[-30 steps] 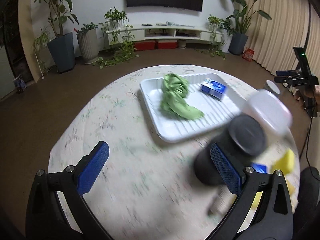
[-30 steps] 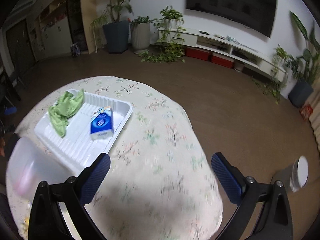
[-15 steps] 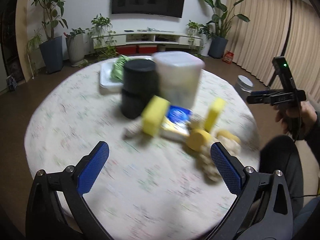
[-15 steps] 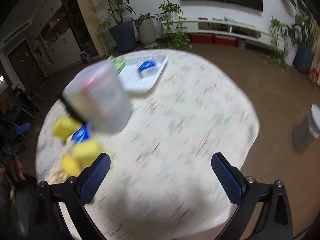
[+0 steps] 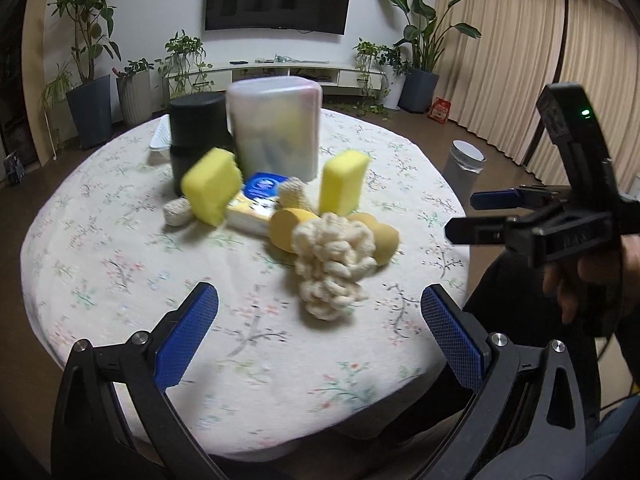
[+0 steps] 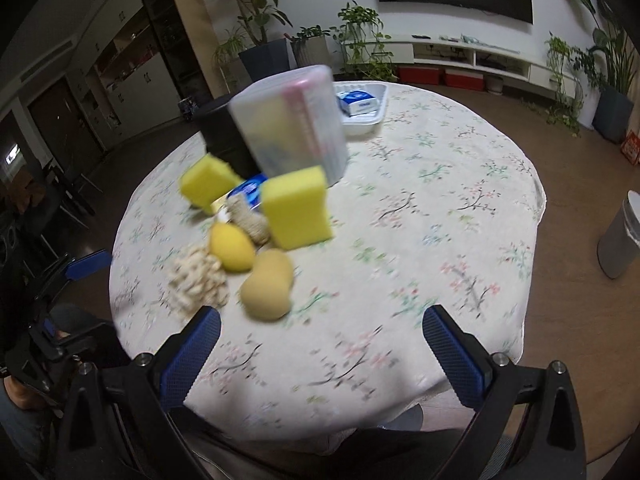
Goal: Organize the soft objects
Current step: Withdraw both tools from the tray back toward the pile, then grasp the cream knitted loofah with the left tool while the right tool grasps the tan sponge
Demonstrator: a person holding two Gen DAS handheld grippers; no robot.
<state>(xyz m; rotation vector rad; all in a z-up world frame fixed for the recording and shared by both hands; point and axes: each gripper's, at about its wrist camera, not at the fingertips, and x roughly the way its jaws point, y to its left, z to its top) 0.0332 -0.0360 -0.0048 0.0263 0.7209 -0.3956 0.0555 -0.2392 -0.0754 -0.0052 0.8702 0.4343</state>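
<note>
- Left gripper [image 5: 319,334] and right gripper [image 6: 321,350]: both spread wide, holding nothing.
- Knobbly cream knitted bundle [image 5: 330,258] lies mid-table beside porous yellow sponge blocks [image 5: 343,187].
- Translucent plastic tub [image 5: 275,126] stands behind them.

Left gripper [image 5: 318,330]: jaws wide apart, empty, above the desk [image 5: 120,264].
Knitted cream bundle [image 5: 330,264]: nearest, touching the round yellow sponges [image 5: 286,228].
Block sponges [image 5: 210,190]: flank a blue-labelled pack [image 5: 256,200].
Right gripper [image 5: 476,214]: at right, hand-held, fingers seen side-on.
</note>
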